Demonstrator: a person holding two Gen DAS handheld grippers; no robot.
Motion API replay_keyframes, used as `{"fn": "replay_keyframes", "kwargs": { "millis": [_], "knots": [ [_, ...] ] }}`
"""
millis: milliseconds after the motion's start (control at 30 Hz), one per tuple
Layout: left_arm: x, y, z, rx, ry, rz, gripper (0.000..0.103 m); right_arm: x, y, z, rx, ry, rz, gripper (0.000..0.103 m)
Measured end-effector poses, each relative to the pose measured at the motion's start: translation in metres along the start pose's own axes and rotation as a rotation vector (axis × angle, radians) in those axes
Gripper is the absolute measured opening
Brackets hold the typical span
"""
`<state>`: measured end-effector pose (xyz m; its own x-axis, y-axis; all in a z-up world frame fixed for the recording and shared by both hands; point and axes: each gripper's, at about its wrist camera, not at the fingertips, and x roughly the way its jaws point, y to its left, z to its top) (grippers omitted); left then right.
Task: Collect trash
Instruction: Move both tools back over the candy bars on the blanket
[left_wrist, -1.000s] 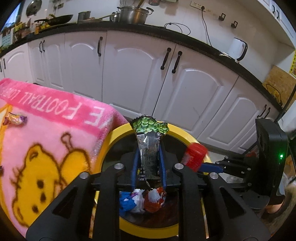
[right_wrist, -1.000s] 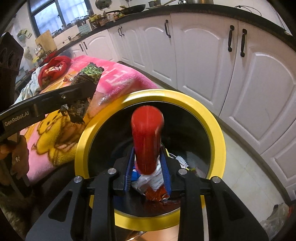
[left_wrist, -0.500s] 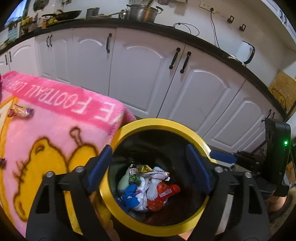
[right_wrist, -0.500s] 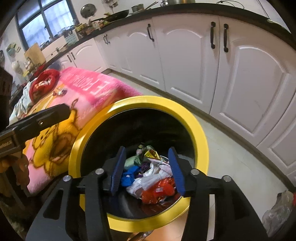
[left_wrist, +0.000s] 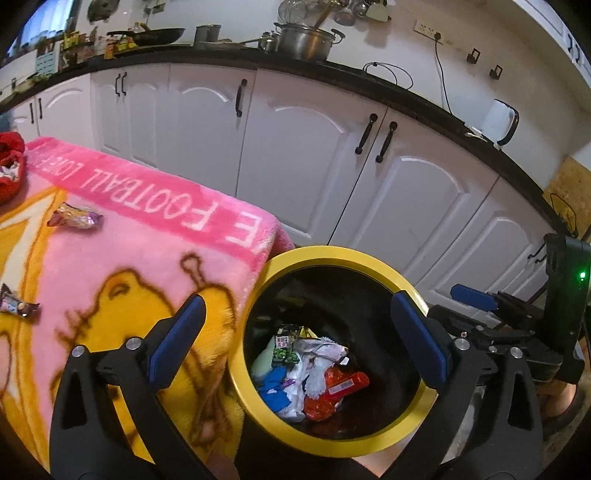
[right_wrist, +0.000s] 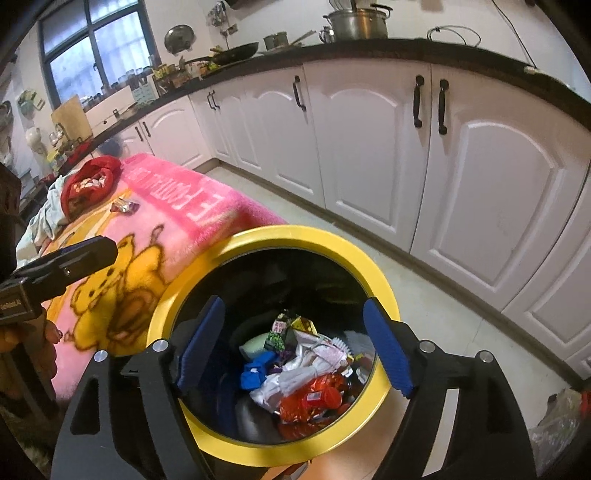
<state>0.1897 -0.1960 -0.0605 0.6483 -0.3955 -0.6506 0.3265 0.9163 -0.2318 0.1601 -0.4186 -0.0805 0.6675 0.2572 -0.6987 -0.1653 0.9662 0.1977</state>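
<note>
Since a second ago both claws have let go: the green snack bag and the red bottle are no longer between the fingers and are now lying in the bin. The left claw (left_wrist: 295, 339) is hanging above the bin (left_wrist: 373, 258) with its jaws spread wide and nothing between them, blue pads (left_wrist: 177, 339) showing on both sides. The right claw (right_wrist: 295, 347) is also hovering over the bin (right_wrist: 303, 236), jaws wide, gripping nothing.

The bin is black inside with a yellow rim, standing on the floor just beside the blanket (left_wrist: 122, 266). Trash is piling at its bottom: the red bottle (left_wrist: 347, 384) is lying on its side, next to white wrappers (left_wrist: 314, 369), a blue scrap (left_wrist: 273, 387) and the green snack bag (left_wrist: 284, 350). In the right view the same heap is showing, red bottle (right_wrist: 317, 397) near the front, blue scrap (right_wrist: 255, 369) at left.

On the pink and yellow blanket two candy wrappers are still waiting: one (left_wrist: 74, 219) near the pink border, another (left_wrist: 16, 304) at the left edge. A red cloth (right_wrist: 88, 184) is lying at the far end of the blanket. White cabinets (left_wrist: 303, 166) are running behind, with a pot (left_wrist: 306, 40) on the tabletop above them.
</note>
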Motion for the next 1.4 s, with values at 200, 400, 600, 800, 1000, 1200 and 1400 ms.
{"fn": "replay_keyframes", "kwargs": {
  "millis": [200, 400, 600, 800, 1000, 1200, 1400],
  "knots": [
    [-0.015, 0.007, -0.002, -0.008, -0.031, 0.021, 0.092, -0.009, 0.013, 0.006, -0.033, -0.032, 0.004, 0.079],
    [-0.032, 0.016, -0.003, -0.009, -0.07, 0.048, 0.092, -0.016, 0.026, 0.011, -0.059, -0.052, 0.014, 0.08],
    [-0.047, 0.028, -0.005, -0.023, -0.098, 0.072, 0.092, -0.023, 0.044, 0.017, -0.094, -0.071, 0.027, 0.08],
    [-0.059, 0.045, -0.007, -0.05, -0.118, 0.098, 0.092, -0.027, 0.062, 0.024, -0.129, -0.088, 0.042, 0.08],
    [-0.073, 0.063, -0.009, -0.085, -0.142, 0.125, 0.092, -0.029, 0.081, 0.033, -0.161, -0.1, 0.061, 0.08],
    [-0.086, 0.081, -0.011, -0.113, -0.166, 0.146, 0.092, -0.029, 0.097, 0.039, -0.193, -0.106, 0.081, 0.08],
    [-0.096, 0.103, -0.014, -0.155, -0.178, 0.174, 0.092, -0.024, 0.116, 0.043, -0.232, -0.095, 0.1, 0.08]
  ]
}}
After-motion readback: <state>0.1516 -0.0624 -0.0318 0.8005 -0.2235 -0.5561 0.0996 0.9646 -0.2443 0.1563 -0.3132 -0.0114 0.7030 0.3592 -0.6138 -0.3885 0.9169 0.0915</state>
